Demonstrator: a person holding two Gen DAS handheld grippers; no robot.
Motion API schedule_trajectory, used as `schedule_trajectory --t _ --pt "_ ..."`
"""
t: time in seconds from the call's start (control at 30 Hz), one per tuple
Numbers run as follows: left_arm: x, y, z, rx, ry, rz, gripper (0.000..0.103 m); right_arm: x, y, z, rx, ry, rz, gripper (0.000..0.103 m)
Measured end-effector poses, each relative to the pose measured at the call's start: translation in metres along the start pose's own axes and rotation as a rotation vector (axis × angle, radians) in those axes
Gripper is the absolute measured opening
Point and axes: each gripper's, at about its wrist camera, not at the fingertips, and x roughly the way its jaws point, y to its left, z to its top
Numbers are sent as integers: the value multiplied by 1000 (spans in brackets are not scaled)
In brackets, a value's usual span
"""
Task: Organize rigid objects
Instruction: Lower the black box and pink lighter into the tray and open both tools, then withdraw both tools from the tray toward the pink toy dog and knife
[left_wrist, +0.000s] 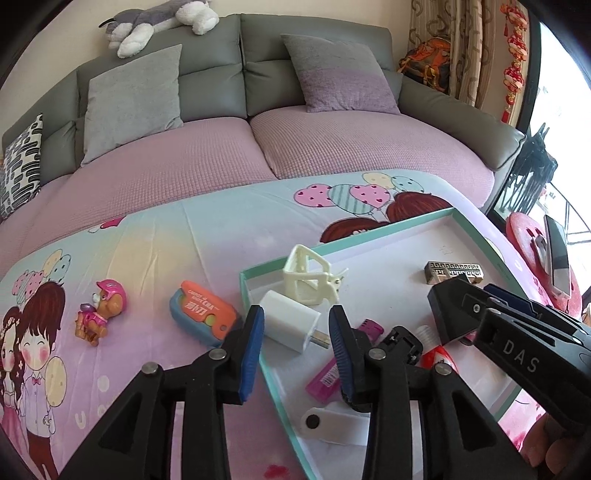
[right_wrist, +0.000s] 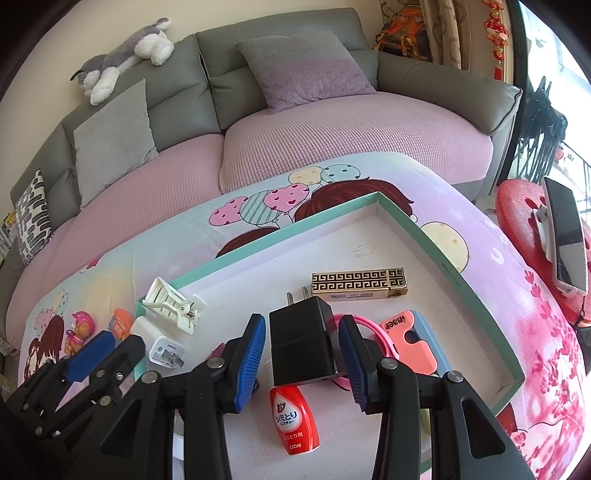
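My left gripper (left_wrist: 295, 312) is open over the near-left corner of the teal-rimmed tray (left_wrist: 251, 282). A white charger plug (left_wrist: 288, 325) lies between its pads, with a gap on the right side. In the right wrist view that plug (right_wrist: 162, 345) rests in the tray. My right gripper (right_wrist: 302, 320) is shut on a black power adapter (right_wrist: 303, 343) above the tray floor. In the tray are a white clip (right_wrist: 173, 302), a gold patterned box (right_wrist: 358, 284), a red bottle (right_wrist: 293, 421) and a pink-and-blue cutter (right_wrist: 413, 343). On the cloth outside it are an orange cutter (left_wrist: 201, 314) and a toy pup (left_wrist: 99, 314).
The tray sits on a cartoon-print cloth (left_wrist: 147, 251) in front of a grey sofa (left_wrist: 221, 74) with cushions and a plush husky (left_wrist: 159, 22). A red stool (right_wrist: 524, 221) with a phone on a stand (right_wrist: 565, 243) is close on the right.
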Motion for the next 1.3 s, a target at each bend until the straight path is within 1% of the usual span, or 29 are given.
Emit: schedule_trajectory --t 0.03,0.27,0.43,0.53,0.6,0.67,0.73,0.8,0.87,0.93,1.0,1.17,1.2,1.27,1.3 --pt "-1 6 0 -16 -3 13 44 0 0 0 -1 1 0 44" --pt "-1 47 -3 -149 5 69 47 4 4 -2 -16 12 -10 44" --pt "-2 66 -7 -209 11 111 62 4 6 -2 -25 12 -20 45" --pt "-2 72 -8 -226 9 139 67 5 8 -2 -36 13 -33 46" --pt "-2 75 -9 -236 7 151 69 5 9 -3 -39 14 -37 47" --pt "-2 78 -10 -245 9 161 70 6 10 -3 -41 16 -38 52" --pt "0 81 -11 -249 20 181 84 6 11 -3 -45 14 -44 58" --pt "1 83 -12 -258 24 196 86 6 13 -3 -53 11 -49 61" --pt "2 87 -13 -272 29 205 87 6 16 -4 -61 10 -48 68" --pt "3 91 -15 -286 35 214 91 6 18 -4 -71 9 -44 71" --pt "4 95 -17 -297 41 224 91 6 21 -5 -80 9 -43 72" --pt "5 101 -18 -311 41 245 91 7 25 -5 -94 3 -41 90" --pt "5 101 -19 -312 40 247 91 7 26 -6 -96 1 -40 92" --pt "6 101 -19 -313 43 247 91 7 27 -6 -97 -3 -38 99" --pt "7 101 -19 -312 44 246 91 7 27 -6 -99 -3 -38 100"
